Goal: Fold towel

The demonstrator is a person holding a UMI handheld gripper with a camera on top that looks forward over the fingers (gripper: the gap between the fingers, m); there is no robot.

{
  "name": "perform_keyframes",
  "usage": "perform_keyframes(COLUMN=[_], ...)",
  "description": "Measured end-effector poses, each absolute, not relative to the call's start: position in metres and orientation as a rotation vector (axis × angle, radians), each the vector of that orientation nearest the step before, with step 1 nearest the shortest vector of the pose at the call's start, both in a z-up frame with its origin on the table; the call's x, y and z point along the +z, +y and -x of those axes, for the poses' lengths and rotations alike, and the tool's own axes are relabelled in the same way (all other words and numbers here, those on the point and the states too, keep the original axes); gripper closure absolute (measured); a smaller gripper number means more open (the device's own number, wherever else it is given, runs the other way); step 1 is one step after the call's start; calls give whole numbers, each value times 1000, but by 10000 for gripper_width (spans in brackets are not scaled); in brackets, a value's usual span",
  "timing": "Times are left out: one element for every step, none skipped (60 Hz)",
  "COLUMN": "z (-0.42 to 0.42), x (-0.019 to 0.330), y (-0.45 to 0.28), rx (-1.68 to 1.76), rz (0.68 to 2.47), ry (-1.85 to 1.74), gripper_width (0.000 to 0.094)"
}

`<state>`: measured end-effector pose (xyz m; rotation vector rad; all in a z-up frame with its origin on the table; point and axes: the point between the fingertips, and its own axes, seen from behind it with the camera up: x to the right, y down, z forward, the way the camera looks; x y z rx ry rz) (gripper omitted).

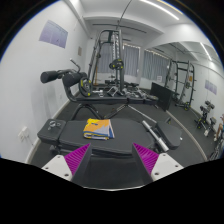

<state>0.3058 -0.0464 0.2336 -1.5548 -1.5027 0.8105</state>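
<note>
The gripper (112, 158) is hovering with its fingers spread wide, the magenta pads (77, 157) gripping nothing and touching nothing. The folded towel (98, 127), showing orange, yellow and blue, is lying beyond the fingers, slightly to the left, well apart from them on a dark table (125, 135). A gym is stretching out further off, with a weight rack (111, 62) standing at the far wall.

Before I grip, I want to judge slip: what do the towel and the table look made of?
Towel: seems soft cloth, matte, orange and blue, lying folded with rounded edges. Table: looks like a hard, smooth dark grey top, faintly sheened; the material itself is unclear. The gripper is open, its fingers short of the towel.
</note>
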Motion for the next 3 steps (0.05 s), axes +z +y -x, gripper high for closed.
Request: perform_keyframes(z=[-306, -307, -307], x=[235, 236, 238], y=[-45, -44, -43], rx=[809, 809, 808], rz=[1551, 1548, 1545], ry=[-1499, -1495, -1491], gripper_width=[79, 79, 79])
